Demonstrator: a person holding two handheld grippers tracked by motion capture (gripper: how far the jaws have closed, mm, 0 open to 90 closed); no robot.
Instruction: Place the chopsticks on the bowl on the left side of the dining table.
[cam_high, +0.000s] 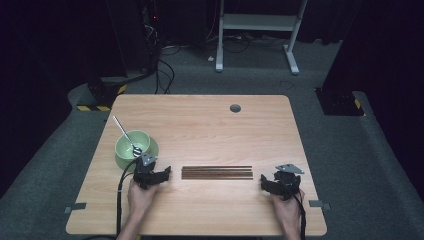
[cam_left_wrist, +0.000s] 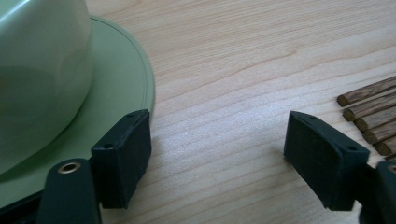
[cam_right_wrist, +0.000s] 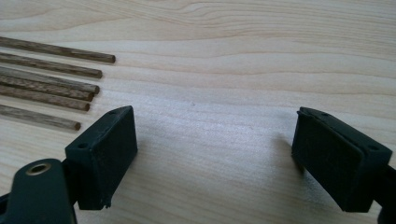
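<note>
Pale green round bowl (cam_high: 132, 148) on matching green plate (cam_high: 154, 148) left of centre on desk (cam_high: 210, 120), metal spoon (cam_high: 126, 135) inside, dark wooden sticks (cam_high: 217, 172) at centre, left hand-held gripper (cam_high: 167, 172) and right hand-held gripper (cam_high: 262, 183) both apart, empty.

Green bowl (cam_high: 132, 145) with spoon (cam_high: 125, 134), plate (cam_left_wrist: 122, 79)

In your left gripper view the bowl (cam_left_wrist: 37, 70) and its plate (cam_left_wrist: 121, 88) run off the left edge, and the sticks (cam_left_wrist: 369, 112) off the right edge. Your right gripper view cuts the sticks (cam_right_wrist: 46, 79) at its left edge. From the high view, the spoon (cam_high: 126, 135) in the bowl is too small to make out.
</note>
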